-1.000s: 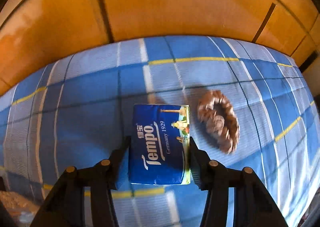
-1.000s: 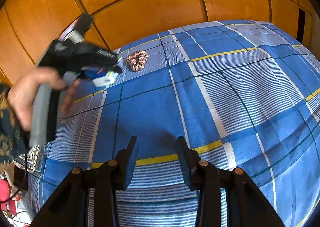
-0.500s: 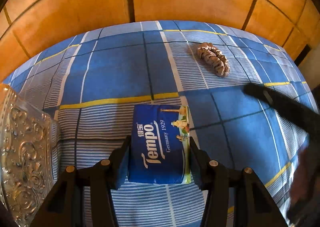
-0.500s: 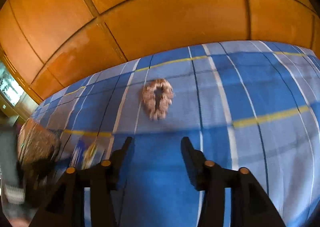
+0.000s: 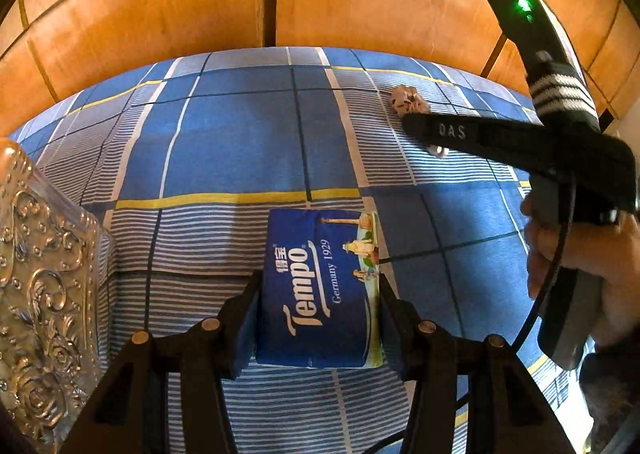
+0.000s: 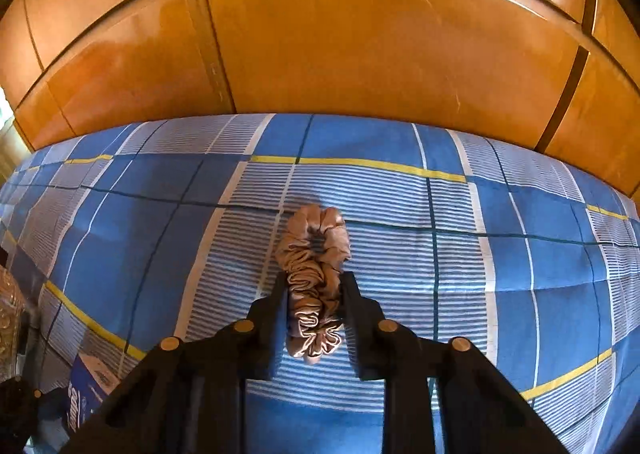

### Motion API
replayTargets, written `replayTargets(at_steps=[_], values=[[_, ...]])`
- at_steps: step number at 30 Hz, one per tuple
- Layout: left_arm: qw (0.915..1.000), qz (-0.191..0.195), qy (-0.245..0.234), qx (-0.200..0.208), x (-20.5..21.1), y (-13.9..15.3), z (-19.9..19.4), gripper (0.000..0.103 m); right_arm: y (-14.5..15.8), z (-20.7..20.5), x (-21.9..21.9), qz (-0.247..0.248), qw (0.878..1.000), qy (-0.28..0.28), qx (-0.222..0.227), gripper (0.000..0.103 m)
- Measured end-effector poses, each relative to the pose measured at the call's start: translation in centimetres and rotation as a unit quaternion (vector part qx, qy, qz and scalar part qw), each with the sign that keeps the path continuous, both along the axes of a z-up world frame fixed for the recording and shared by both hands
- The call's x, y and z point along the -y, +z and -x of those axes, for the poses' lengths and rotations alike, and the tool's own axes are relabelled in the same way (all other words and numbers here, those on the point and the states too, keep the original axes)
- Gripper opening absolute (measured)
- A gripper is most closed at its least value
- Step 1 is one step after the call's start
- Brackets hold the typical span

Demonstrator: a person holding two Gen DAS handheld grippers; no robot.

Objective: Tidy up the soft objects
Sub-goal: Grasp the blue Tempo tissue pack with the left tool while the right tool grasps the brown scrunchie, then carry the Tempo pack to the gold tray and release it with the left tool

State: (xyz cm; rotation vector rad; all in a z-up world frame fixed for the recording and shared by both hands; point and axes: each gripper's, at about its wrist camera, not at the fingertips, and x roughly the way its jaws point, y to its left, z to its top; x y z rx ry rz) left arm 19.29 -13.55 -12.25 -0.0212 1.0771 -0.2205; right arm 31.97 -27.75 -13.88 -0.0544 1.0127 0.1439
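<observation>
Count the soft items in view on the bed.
2. The Tempo tissue pack sits between the left gripper's jaws; the tan scrunchie is squeezed between the right gripper's jaws. Others may lie outside view.

Under me: a bed [image 5: 240, 142] in a blue checked sheet [image 6: 540, 294] with white stripes and yellow lines. On it lie a beige scrunchie [image 6: 314, 278] and, at the left edge, an embossed clear box [image 5: 36, 294].

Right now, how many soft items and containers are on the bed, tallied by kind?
Tissue packs: 1, the blue Tempo pack, gripped by the left gripper.
Scrunchies: 1, the tan scrunchie, squeezed in the right gripper.
Embossed clear containers: 1.
Total: 3.
</observation>
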Motion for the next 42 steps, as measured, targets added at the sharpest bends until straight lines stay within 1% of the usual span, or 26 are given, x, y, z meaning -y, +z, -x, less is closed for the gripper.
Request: replayTargets(at_steps=[2,5,8,10,12,14,16,19,21,22,23,26,28,30,33,34,36,39,42], values=[[1.0000,-0.001,0.000,0.004,0.0,0.0,0.2,0.052,0.0,0.7,0.1,-0.002,1.000,0.006,-0.004,0.020],[0.9999,-0.005,0.000,0.009,0.2,0.0,0.3,0.052,0.0,3.0,0.2,-0.005,1.000,0.021,-0.019,0.020],[0.9999,-0.008,0.002,0.011,0.3,0.0,0.3,0.052,0.2,6.0,0.9,-0.027,0.998,0.014,-0.049,0.020],[0.9999,-0.010,0.003,0.011,0.4,0.0,0.3,0.052,0.3,8.2,0.8,-0.022,0.997,0.017,-0.066,0.020],[0.9997,-0.019,0.002,0.012,0.6,-0.1,0.3,0.052,0.4,10.8,0.6,-0.015,0.997,0.018,-0.073,0.021],[0.9991,-0.040,-0.005,0.013,1.1,0.0,0.2,0.052,0.5,13.8,0.0,-0.002,0.997,0.020,-0.070,0.021],[0.9982,-0.057,-0.016,0.007,1.7,0.1,-0.3,0.052,0.5,16.6,-0.5,0.006,0.998,0.017,-0.056,0.021],[0.9973,-0.064,-0.034,-0.012,2.1,0.3,-1.7,0.052,0.5,18.5,-0.9,-0.006,0.999,-0.002,-0.037,0.021],[0.9976,-0.050,-0.028,-0.037,1.8,0.8,-3.2,0.052,0.3,18.8,-0.9,-0.012,0.999,-0.014,-0.027,0.021],[0.9979,-0.042,-0.020,-0.044,1.4,1.3,-4.1,0.052,0.3,18.8,-0.9,-0.015,0.999,-0.019,-0.022,0.021],[0.9982,-0.041,-0.013,-0.042,1.0,1.9,-4.7,0.052,0.3,18.8,-0.8,-0.020,0.999,-0.025,-0.021,0.021],[0.9991,-0.036,0.010,-0.022,-0.8,4.8,-7.0,0.052,0.2,19.0,-0.6,-0.026,0.999,-0.030,-0.014,0.021],[0.9989,-0.032,0.028,-0.018,-2.4,6.5,-8.4,0.052,0.1,19.3,-0.5,-0.031,0.999,-0.030,-0.005,0.021],[0.9984,-0.019,0.052,-0.015,-4.5,8.3,-9.6,0.052,0.0,19.4,-0.3,-0.036,0.999,-0.025,0.007,0.021],[0.9962,-0.014,0.086,0.006,-7.9,11.4,-10.4,0.052,-0.2,19.9,-0.2,-0.042,0.998,-0.026,0.030,0.021],[0.9956,-0.007,0.092,0.015,-9.0,12.6,-10.6,0.052,-0.2,20.0,-0.3,-0.039,0.998,-0.026,0.036,0.021],[0.9939,-0.001,0.106,0.029,-11.2,14.5,-10.8,0.052,-0.1,20.0,-0.5,-0.035,0.998,-0.030,0.038,0.021],[0.9904,-0.013,0.128,0.048,-15.3,16.7,-11.0,0.052,0.0,20.2,-0.7,-0.030,0.998,-0.033,0.043,0.021],[0.9843,-0.033,0.162,0.062,-20.4,18.0,-10.7,0.052,0.0,20.2,-1.0,-0.021,0.998,-0.032,0.047,0.021]])
